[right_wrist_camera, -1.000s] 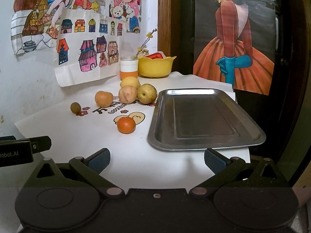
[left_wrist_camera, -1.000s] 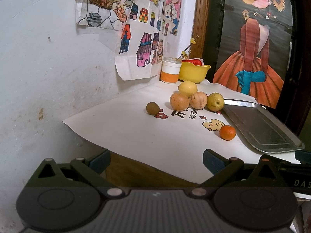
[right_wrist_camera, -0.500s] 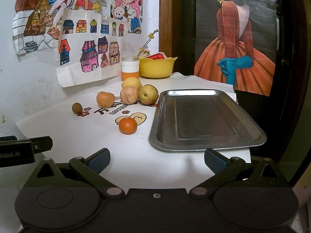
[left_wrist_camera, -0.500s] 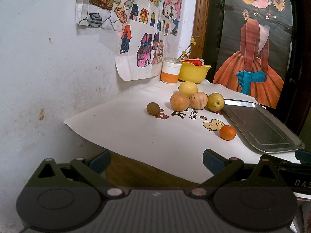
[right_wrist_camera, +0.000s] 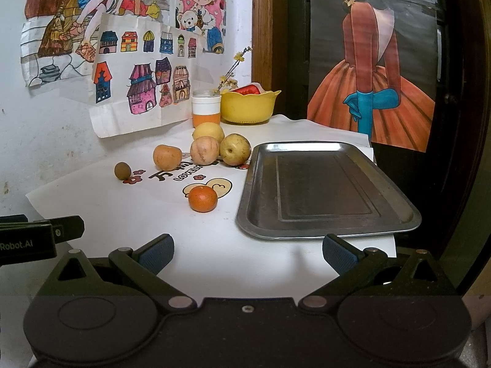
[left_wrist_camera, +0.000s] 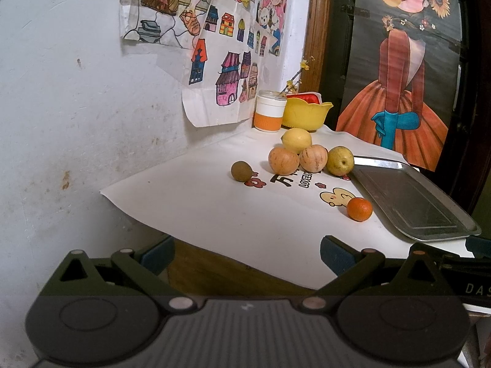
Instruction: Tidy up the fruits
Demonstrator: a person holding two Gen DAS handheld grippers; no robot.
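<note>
Barely any change from a moment ago: both the left gripper point(left_wrist_camera: 247, 253) and right gripper point(right_wrist_camera: 248, 251) hover spread wide, empty, the small round orange mandarin point(right_wrist_camera: 202, 198) ahead untouched beside the bare steel tray point(right_wrist_camera: 399, 224), so sorting hasn't begun.

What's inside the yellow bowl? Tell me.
Something red shows above the rim of the yellow bowl; what it is, and anything lower, is hidden by the bowl's wall.

Six fruits lie beside an empty steel tray point(right_wrist_camera: 396, 220): kiwi point(right_wrist_camera: 122, 170), mandarin point(right_wrist_camera: 202, 198) apart, four clustered fruits point(right_wrist_camera: 205, 150) touching.
</note>
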